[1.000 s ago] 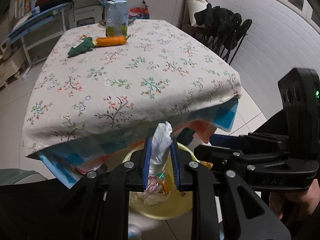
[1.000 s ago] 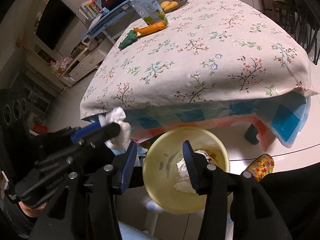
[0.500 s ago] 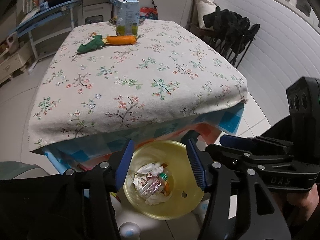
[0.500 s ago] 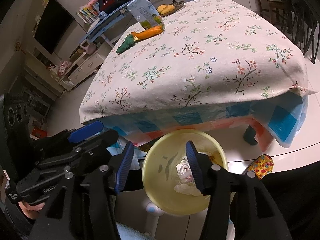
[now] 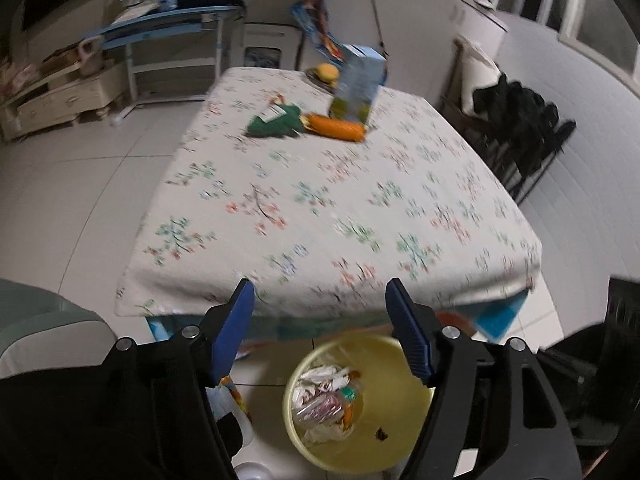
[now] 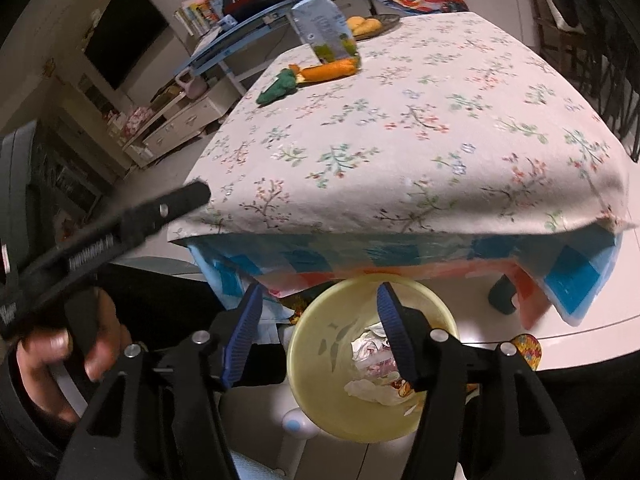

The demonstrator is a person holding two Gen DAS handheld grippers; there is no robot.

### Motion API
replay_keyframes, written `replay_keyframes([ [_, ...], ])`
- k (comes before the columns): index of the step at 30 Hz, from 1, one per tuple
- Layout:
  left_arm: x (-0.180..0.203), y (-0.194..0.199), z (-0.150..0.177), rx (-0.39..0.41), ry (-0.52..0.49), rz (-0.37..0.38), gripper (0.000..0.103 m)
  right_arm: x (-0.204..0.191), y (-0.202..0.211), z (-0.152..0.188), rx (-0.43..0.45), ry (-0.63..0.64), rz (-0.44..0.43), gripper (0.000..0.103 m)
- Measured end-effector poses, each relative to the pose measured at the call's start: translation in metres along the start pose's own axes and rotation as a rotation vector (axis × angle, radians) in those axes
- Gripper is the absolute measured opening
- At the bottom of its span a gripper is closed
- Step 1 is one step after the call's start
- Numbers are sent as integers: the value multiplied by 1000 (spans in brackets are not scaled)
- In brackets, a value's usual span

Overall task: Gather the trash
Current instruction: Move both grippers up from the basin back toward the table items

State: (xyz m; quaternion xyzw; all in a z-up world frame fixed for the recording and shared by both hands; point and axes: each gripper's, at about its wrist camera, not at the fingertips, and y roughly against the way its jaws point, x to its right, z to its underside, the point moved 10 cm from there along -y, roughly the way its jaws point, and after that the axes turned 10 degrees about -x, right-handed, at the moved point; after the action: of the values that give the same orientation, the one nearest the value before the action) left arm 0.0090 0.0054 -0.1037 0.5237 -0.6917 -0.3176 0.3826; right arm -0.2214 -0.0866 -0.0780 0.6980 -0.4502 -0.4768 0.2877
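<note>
A yellow trash bin [image 5: 400, 448] stands on the floor by the near edge of the table, with crumpled wrappers and tissue [image 5: 324, 400] inside. It also shows in the right wrist view [image 6: 320, 376]. My left gripper [image 5: 320, 304] is open and empty, above the bin at the table's near edge. My right gripper [image 6: 320, 312] is open and empty, just above the bin. The left gripper's body [image 6: 104, 236] shows at the left in the right wrist view.
A table with a floral cloth [image 5: 340, 200] fills the middle. On its far end lie a carrot toy [image 5: 336, 127], a green plush [image 5: 276, 122] and a blue carton [image 5: 358, 80]. A rack with dark clothes [image 5: 520, 120] stands at the right. A shelf [image 5: 172, 36] stands behind.
My left gripper opened and dropped the white tissue into the bin, then rose and swung left toward the table. My right gripper stayed open over the bin.
</note>
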Motion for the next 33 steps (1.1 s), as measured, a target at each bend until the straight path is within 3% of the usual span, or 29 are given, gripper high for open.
replay_keyframes([
  [5,-20,8,-28,46,48,-28,68,-11,-3,-16,7,28,-10,58],
  [14,-66,9,-88,99,174,-37,70,-40,-32,-85,6,38,-79,58],
  [23,-105,-15,-157,120,247,-56,71,-64,-78,-158,11,32,-72,63],
  [33,-135,-41,-199,111,297,-64,71,-80,-124,-222,34,-47,-81,67],
])
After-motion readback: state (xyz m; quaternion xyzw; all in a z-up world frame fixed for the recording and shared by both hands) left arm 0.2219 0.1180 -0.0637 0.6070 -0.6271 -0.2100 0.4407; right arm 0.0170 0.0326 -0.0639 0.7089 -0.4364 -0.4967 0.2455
